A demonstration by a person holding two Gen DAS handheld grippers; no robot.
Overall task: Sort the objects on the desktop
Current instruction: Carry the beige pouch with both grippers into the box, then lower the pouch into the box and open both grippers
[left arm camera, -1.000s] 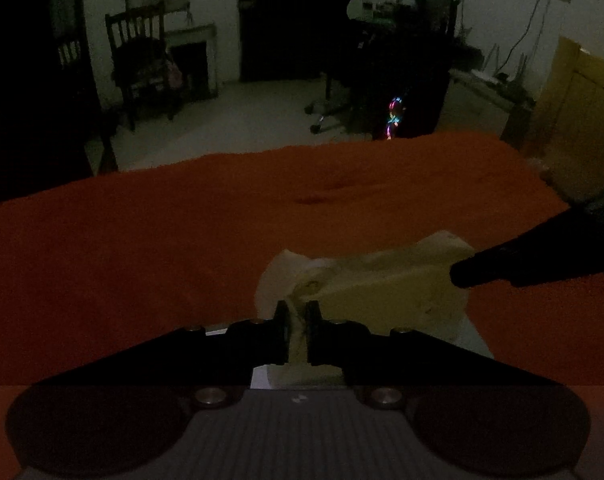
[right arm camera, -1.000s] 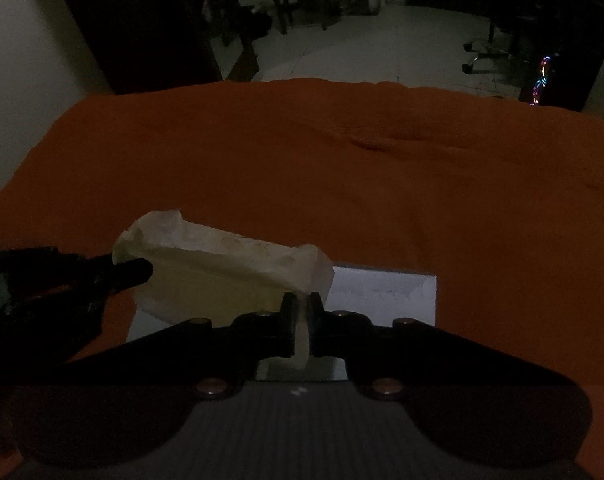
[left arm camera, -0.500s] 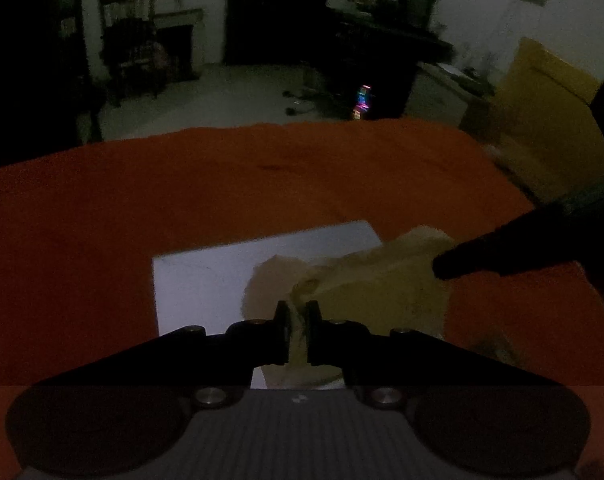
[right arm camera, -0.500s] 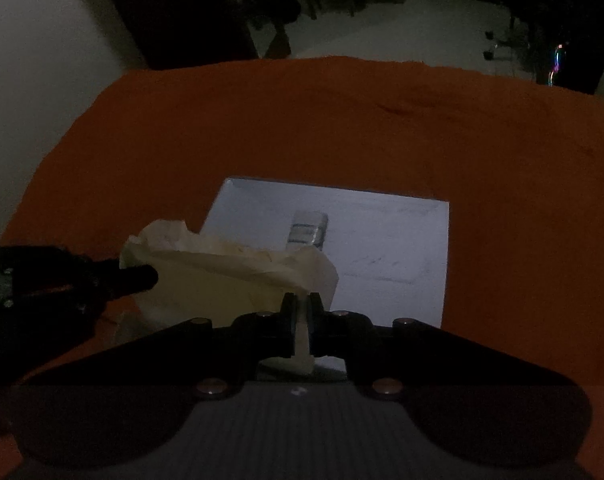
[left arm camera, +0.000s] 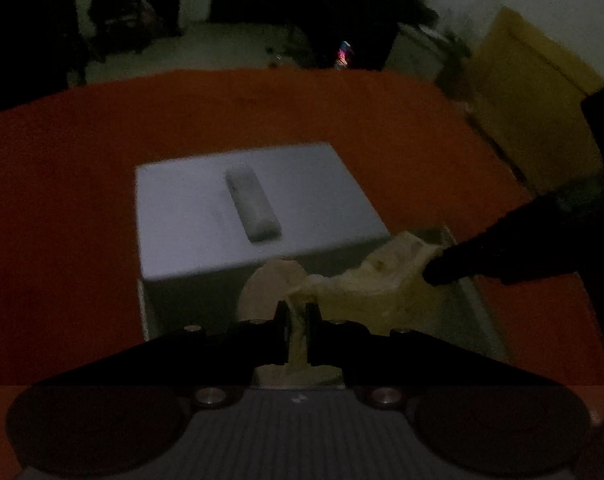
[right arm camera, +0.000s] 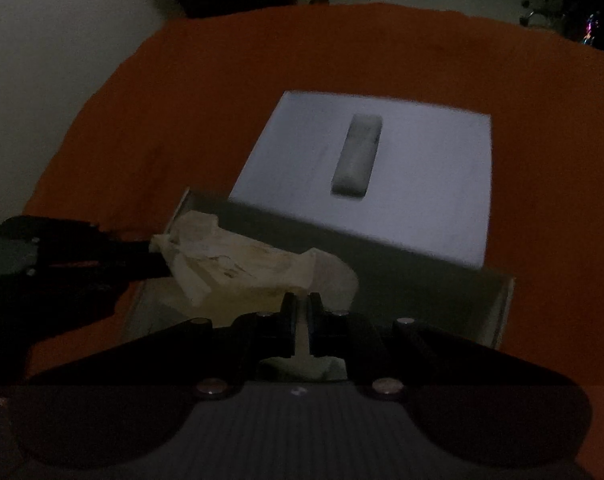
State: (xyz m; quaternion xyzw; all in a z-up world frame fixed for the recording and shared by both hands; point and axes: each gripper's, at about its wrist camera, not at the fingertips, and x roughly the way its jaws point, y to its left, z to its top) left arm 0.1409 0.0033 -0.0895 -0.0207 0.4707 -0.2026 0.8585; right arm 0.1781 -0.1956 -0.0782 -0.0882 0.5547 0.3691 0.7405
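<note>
Both claws carry a crumpled paper bag

Left claw point(left arm camera: 297, 332) and right claw point(right arm camera: 301, 330) each pinch the limp, light bag point(left arm camera: 366, 284); edges grip best.

Two wrist views in dim light. Left wrist view: looks steeply down along its fingers, close over the white box point(left arm camera: 205, 216) on the orange cloth point(left arm camera: 61, 200), room beyond. Right wrist view: similar downward aim from the opposite side (wall at left). Both share the box, the small bar point(right arm camera: 357, 156) and the crumpled paper point(right arm camera: 237, 264).
</note>
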